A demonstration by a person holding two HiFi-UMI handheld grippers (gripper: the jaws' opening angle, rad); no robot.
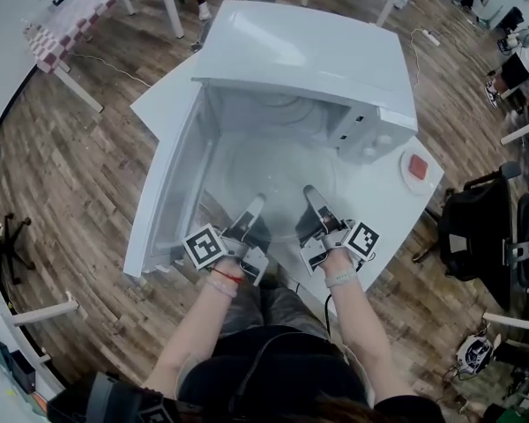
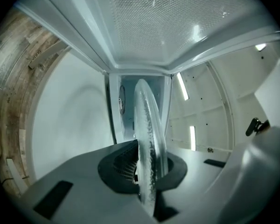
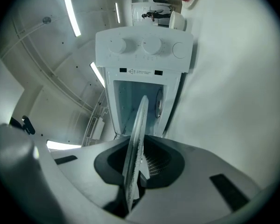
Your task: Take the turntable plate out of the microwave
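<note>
The clear glass turntable plate [image 1: 269, 167] lies level at the mouth of the white microwave [image 1: 309, 51], its near rim toward me. My left gripper [image 1: 254, 206] is shut on the rim's left part. My right gripper [image 1: 312, 197] is shut on the rim's right part. In the left gripper view the plate [image 2: 147, 134] shows edge-on, pinched between the jaws of that gripper [image 2: 148, 183]. The right gripper view also shows the plate [image 3: 137, 134] edge-on, clamped in that gripper [image 3: 133, 183], with the open cavity [image 3: 139, 101] straight ahead.
The microwave door [image 1: 166, 196] stands swung open at the left, close to my left gripper. The control panel with knobs [image 1: 367, 136] is on the right. A small plate with a red thing [image 1: 417, 168] sits on the white table [image 1: 383, 201]. Black chairs [image 1: 476, 236] stand at right.
</note>
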